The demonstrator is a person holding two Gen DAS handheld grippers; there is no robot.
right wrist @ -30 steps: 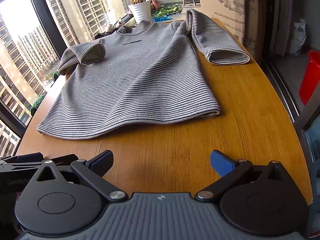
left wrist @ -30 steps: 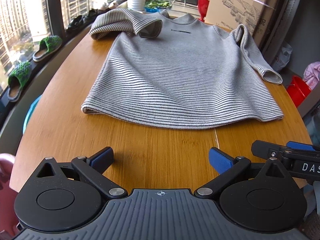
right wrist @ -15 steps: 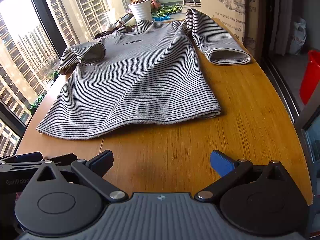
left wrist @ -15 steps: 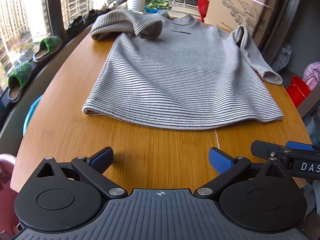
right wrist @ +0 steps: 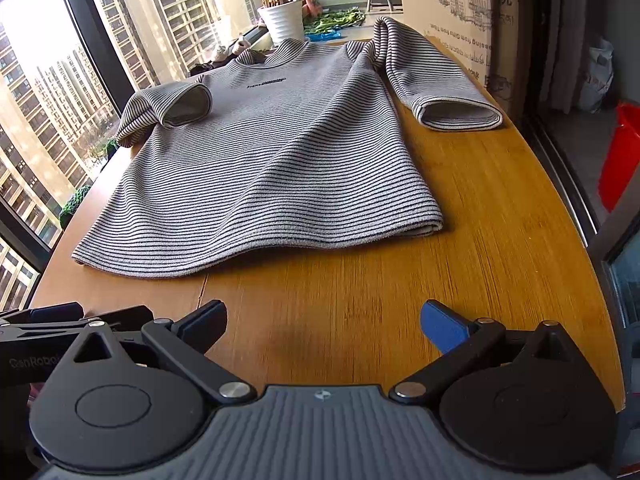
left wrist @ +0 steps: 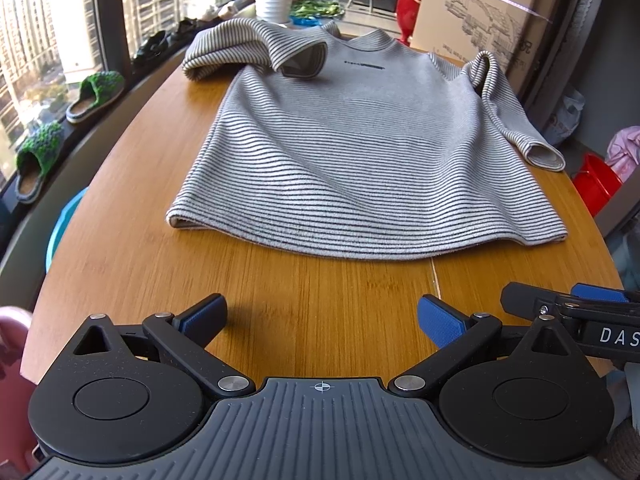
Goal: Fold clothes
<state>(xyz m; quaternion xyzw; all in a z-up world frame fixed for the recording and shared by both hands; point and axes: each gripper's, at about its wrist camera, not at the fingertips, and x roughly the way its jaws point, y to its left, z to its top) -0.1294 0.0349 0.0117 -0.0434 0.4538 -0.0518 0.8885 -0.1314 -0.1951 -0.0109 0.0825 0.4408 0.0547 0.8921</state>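
Ahead of both grippers, past a strip of bare wooden table [left wrist: 320,300], a grey striped sweater [left wrist: 360,152] lies flat, hem nearest them, collar farthest. The left gripper [left wrist: 320,318] hovers over the wood with its blue-padded fingers spread wide, holding nothing. The right gripper [right wrist: 324,320] sits just beside it, equally spread and empty. One sleeve [right wrist: 440,92] stretches ahead-right of the right gripper; the other sleeve [left wrist: 256,46] is bent across the chest.

Bright daylight from the window [right wrist: 36,92], fisheye-bent edges, perhaps slight blur.
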